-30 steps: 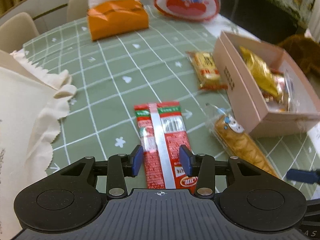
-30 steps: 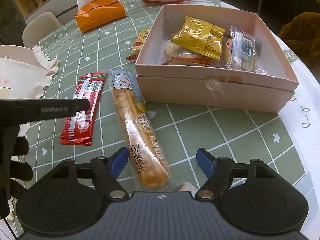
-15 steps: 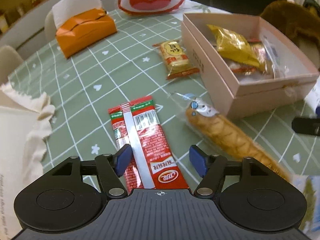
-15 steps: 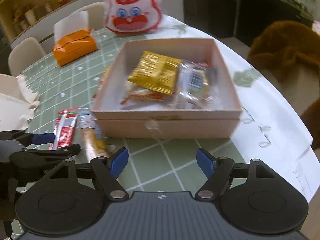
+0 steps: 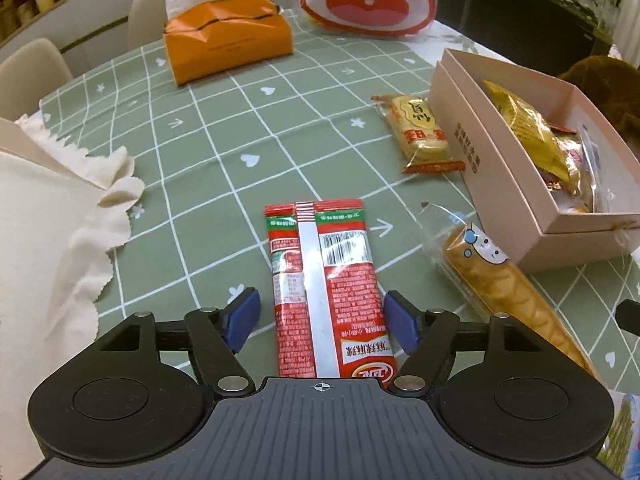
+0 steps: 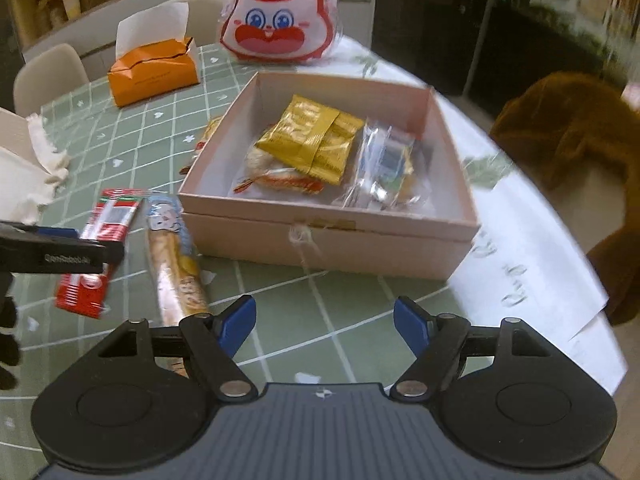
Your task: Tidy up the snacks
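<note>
On green checked tablecloth (image 5: 248, 128) beside the pink box (image 5: 492, 184), I had my left gripper (image 5: 320, 318) wide open and empty, straddling the red snack packet (image 5: 324, 280) lengthwise.

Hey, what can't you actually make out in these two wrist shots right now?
- Red snack pack: near end hidden under the left gripper body, left wrist view.
- Small orange snack: mostly behind the pink box wall, right wrist view.
- Clear-wrapped packet in the box: label blurred.
</note>
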A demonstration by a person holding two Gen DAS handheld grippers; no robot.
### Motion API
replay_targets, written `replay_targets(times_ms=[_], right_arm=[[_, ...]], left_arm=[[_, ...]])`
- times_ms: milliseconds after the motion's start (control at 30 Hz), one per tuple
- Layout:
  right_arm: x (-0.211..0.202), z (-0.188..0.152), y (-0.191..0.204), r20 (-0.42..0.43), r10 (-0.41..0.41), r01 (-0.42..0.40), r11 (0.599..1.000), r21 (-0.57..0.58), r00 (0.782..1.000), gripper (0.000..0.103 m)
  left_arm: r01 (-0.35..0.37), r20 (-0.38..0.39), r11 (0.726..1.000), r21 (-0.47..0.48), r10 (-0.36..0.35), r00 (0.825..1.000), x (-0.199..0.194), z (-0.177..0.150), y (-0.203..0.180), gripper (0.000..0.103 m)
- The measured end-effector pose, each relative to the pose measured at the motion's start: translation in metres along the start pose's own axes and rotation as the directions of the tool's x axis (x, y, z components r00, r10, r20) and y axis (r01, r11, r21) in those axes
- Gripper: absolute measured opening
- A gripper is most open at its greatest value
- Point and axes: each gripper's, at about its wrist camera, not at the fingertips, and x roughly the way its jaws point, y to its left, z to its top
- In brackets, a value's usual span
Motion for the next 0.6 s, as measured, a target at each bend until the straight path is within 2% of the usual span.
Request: replay_targets(times_ms=[33, 100, 133, 233, 333, 433, 600], right_arm=[[-0.001, -0.001, 0.001, 0.007, -0.01, 0.01, 1.0, -0.004, 1.0, 0.079], [-0.003, -0.001, 0.001, -0.001, 0.01, -0.01, 1.0, 0.004, 1.0, 0.079], [-0.004, -0.002, 0.002, -0.007, 0.026, -0.026, 1.0, 0.011, 1.0, 0.079], [-0.01, -0.001, 0.006, -0.023, 0.083, -0.082, 0.996, 0.025, 0.996, 0.079], [-0.012, 0.002, 0.017, -0.031, 0.133, -0.132, 0.991, 0.015, 0.991, 0.079], [-0.008, 0.006, 0.037, -0.047, 0.166, -0.166, 0.986, -0.008, 0.985, 0.079], [0.017, 0.018, 0.07, -0.101, 0.168, -0.172, 0.985, -0.029, 0.981, 0.079]], left_arm=[[0.0, 0.003, 1.0, -0.001, 0.0, 1.0, 0.0, -0.001, 0.0, 0.074], [0.006, 0.007, 1.0, -0.011, -0.006, 1.0, -0.003, -0.001, 0.002, 0.067], [0.017, 0.01, 1.0, -0.018, -0.017, 1.0, -0.005, -0.002, 0.003, 0.056], [0.068, -0.004, 0.997, -0.029, -0.068, 0.998, -0.013, -0.008, 0.011, 0.053], [0.076, -0.014, 0.997, -0.013, -0.076, 0.997, -0.025, -0.023, 0.016, 0.052], [0.103, -0.019, 0.994, -0.04, -0.103, 0.994, -0.039, -0.039, 0.026, 0.051], [0.145, -0.016, 0.985, -0.09, -0.147, 0.989, -0.056, -0.062, 0.042, 0.051]])
